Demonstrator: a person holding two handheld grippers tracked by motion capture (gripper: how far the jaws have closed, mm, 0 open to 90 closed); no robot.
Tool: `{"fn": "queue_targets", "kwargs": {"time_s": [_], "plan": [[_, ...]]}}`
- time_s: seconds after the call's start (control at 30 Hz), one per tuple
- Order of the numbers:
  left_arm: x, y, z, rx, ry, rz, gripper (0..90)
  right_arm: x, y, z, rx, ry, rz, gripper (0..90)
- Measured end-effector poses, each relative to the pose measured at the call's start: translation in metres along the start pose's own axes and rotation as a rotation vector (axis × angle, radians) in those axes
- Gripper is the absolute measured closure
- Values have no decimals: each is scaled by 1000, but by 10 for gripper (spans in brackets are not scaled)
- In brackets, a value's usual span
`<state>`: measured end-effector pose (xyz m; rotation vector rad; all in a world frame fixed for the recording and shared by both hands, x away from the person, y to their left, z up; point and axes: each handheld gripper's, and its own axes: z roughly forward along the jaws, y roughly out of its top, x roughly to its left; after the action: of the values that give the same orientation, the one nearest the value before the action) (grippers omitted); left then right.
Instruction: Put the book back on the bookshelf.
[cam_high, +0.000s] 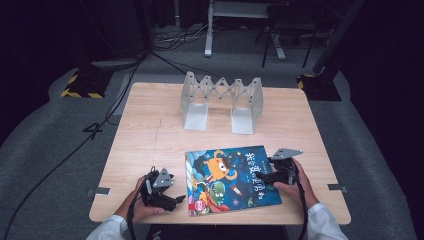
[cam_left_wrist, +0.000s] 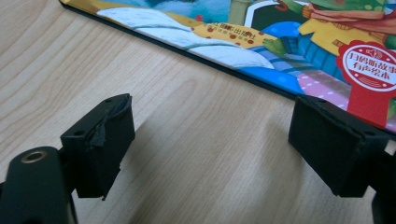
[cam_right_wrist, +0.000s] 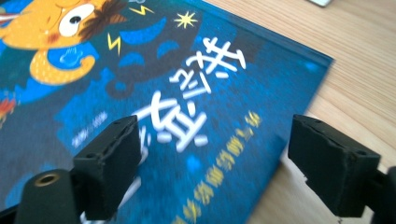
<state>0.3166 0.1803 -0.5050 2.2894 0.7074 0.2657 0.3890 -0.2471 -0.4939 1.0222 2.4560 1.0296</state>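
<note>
Picture book flat on the surface, an open tool at each side of it

The wooden surface carries a grey folding rack at its far middle, well apart from the picture book, which lies flat, cover up, near the near edge and slightly right of centre. The left tool sits just off the book's near left corner; in the left gripper view its jaws stand wide with bare wood between them and nothing held, the book's edge just beyond the tips. The right tool is over the book's right edge, jaws wide apart and gripping nothing, the blue cover showing between them.
</note>
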Motion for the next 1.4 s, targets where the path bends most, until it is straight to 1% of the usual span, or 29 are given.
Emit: {"fn": "queue_targets", "kwargs": {"time_s": [0.03,0.07,0.13,0.17,0.23,0.27,0.37,0.43,0.5,0.73,0.83,0.87,0.9,0.93,0.97,1.0,1.03,1.07,1.1,1.13,1.2,1.23,1.27,1.3,1.33,1.37,1.4], "plan": [[-1,1,1,0,-1,1,148,0,-6,-5,-5,-6,7,184],[-3,1,2,0,-1,-1,148,0,-10,-9,-11,1,8,187],[-7,4,4,0,-7,5,148,-3,-22,-20,-16,0,14,189],[-10,5,5,0,-16,18,148,-4,-27,-25,-16,2,22,196],[-13,6,6,4,-18,19,145,-6,-39,-37,-8,8,46,198],[-14,7,7,1,-17,20,146,-5,-42,-40,-8,7,47,202],[-15,7,7,0,-19,19,145,2,-54,-54,-12,-14,11,213],[-16,7,7,1,-20,19,145,5,-60,-60,-14,9,5,218],[-17,8,8,3,-20,22,145,8,-65,-63,-15,44,2,218],[-21,9,9,2,-27,26,145,11,-66,-61,-19,99,-18,216],[-23,10,10,4,-30,31,145,12,-66,-62,-15,111,-30,216],[-25,11,11,1,-36,34,145,13,-66,-63,-12,118,-43,217],[-26,12,12,1,-41,41,145,15,-67,-61,15,112,-72,206],[-28,13,13,1,-46,45,145,18,-67,-60,14,96,-99,201],[-29,14,13,3,-47,47,145,20,-66,-59,16,90,-111,201],[-32,15,15,2,-54,55,145,21,-66,-58,17,86,-108,201],[-32,15,15,2,-54,55,145,21,-66,-58,17,86,-108,201],[-35,16,16,1,-66,65,145,19,-65,-57,13,77,-97,201],[-35,16,16,1,-66,65,145,19,-65,-57,13,77,-97,201],[-38,18,18,1,-70,66,144,17,-66,-57,12,61,-83,202],[-41,20,20,1,-79,78,144,16,-66,-58,13,55,-79,203],[-45,22,21,3,-88,84,144,13,-67,-58,9,43,-62,213],[-45,22,21,3,-88,84,144,13,-67,-58,9,43,-62,213],[-47,23,23,3,-94,91,143,10,-67,-59,3,29,-50,230],[-49,24,24,1,-103,99,144,10,-67,-59,2,24,-45,231],[-52,25,25,5,-104,104,141,10,-67,-59,2,17,-42,231],[-52,25,25,5,-104,104,132,10,-67,-59,2,17,-42,231]]}}
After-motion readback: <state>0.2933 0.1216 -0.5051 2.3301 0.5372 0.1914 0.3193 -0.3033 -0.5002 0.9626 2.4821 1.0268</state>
